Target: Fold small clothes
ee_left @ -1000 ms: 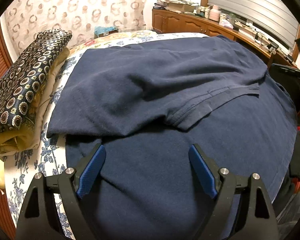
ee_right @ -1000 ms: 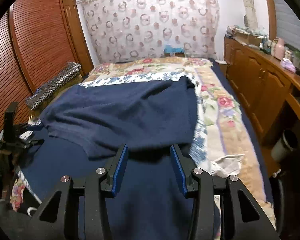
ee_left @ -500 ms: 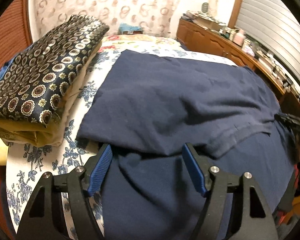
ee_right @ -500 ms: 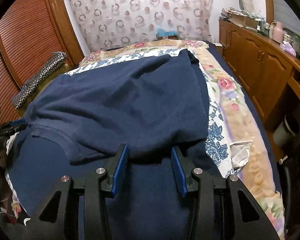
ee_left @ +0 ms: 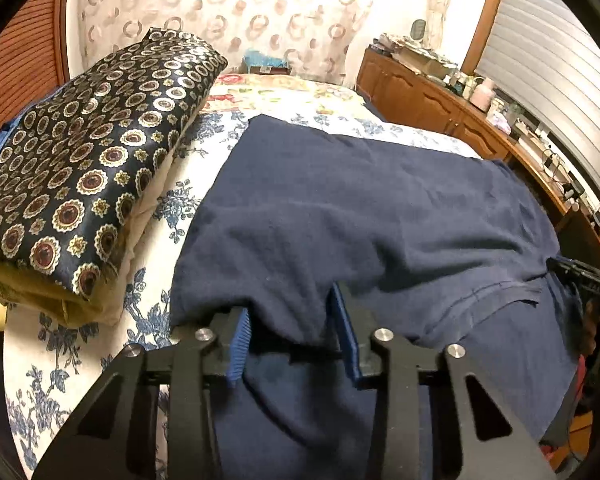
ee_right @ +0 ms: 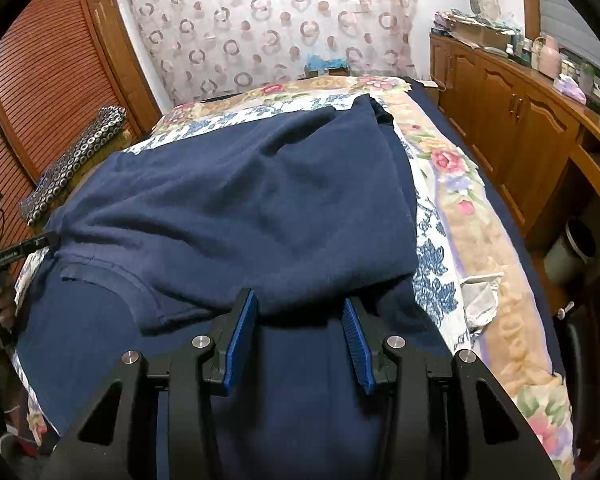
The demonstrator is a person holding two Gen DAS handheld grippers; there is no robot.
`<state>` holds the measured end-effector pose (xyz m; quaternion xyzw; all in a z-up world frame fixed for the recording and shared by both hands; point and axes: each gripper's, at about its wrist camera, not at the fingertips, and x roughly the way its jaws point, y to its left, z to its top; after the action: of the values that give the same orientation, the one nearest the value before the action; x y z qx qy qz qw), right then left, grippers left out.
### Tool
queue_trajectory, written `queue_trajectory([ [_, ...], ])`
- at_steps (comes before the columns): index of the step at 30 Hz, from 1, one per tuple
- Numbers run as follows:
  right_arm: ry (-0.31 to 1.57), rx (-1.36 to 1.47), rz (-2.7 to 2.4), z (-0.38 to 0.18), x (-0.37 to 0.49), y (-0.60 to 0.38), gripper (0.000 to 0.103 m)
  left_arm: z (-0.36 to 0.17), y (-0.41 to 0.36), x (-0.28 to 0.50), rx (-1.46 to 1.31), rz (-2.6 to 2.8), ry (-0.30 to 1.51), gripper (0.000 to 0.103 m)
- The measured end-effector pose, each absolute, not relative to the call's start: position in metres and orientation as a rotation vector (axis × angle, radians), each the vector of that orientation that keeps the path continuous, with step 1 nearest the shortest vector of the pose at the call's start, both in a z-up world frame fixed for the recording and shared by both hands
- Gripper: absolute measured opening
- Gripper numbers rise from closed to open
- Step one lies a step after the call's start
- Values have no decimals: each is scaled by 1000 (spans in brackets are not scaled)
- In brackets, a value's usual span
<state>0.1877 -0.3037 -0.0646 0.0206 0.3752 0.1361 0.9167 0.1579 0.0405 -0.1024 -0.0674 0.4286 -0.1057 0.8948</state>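
Observation:
A navy blue shirt (ee_left: 372, 208) lies folded over itself on the bed; it also shows in the right wrist view (ee_right: 252, 208). My left gripper (ee_left: 290, 312) is at the near left edge of the folded-over layer, its blue pads (ee_left: 240, 336) closing around a bunch of that cloth. My right gripper (ee_right: 298, 312) is at the near right edge of the same layer, jaws still apart with the cloth's edge lying between the pads (ee_right: 240, 332). The shirt's hem band (ee_left: 484, 300) runs along the fold.
A stack of folded patterned bedding (ee_left: 88, 184) sits at the bed's left. The floral bedspread (ee_right: 452, 208) shows to the right of the shirt. A wooden cabinet (ee_right: 512, 120) with clutter runs along the right wall. A crumpled white cloth (ee_right: 480, 296) lies near the bed's right edge.
Both grippers moved forward to the edge of the shirt's folded-over layer. The left jaws narrowed from wide open onto the cloth. The right jaws stayed about as wide.

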Motion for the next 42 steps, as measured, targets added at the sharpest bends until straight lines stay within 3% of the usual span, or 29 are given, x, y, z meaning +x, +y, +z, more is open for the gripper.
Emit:
queue_trajectory([
  [3,768,67,277,-62,193,-304,45,-106,42,163,-149,-226,905,37],
  [6,756,68,283,-60,196,-301,45,-103,40,161,-125,-223,882,20],
  [8,739,54,278,-59,196,-298,36,-98,37,158,-113,-237,858,10],
  [10,731,27,289,-58,196,-293,24,-92,36,157,-97,-235,837,8],
  [12,721,-16,243,-58,198,-290,6,-84,36,153,-97,-234,806,7],
  [27,490,-10,324,-15,145,-297,2,-24,42,108,-150,-315,618,3],
  [42,480,-42,373,-4,51,-343,2,-12,47,16,-170,-359,611,3],
])
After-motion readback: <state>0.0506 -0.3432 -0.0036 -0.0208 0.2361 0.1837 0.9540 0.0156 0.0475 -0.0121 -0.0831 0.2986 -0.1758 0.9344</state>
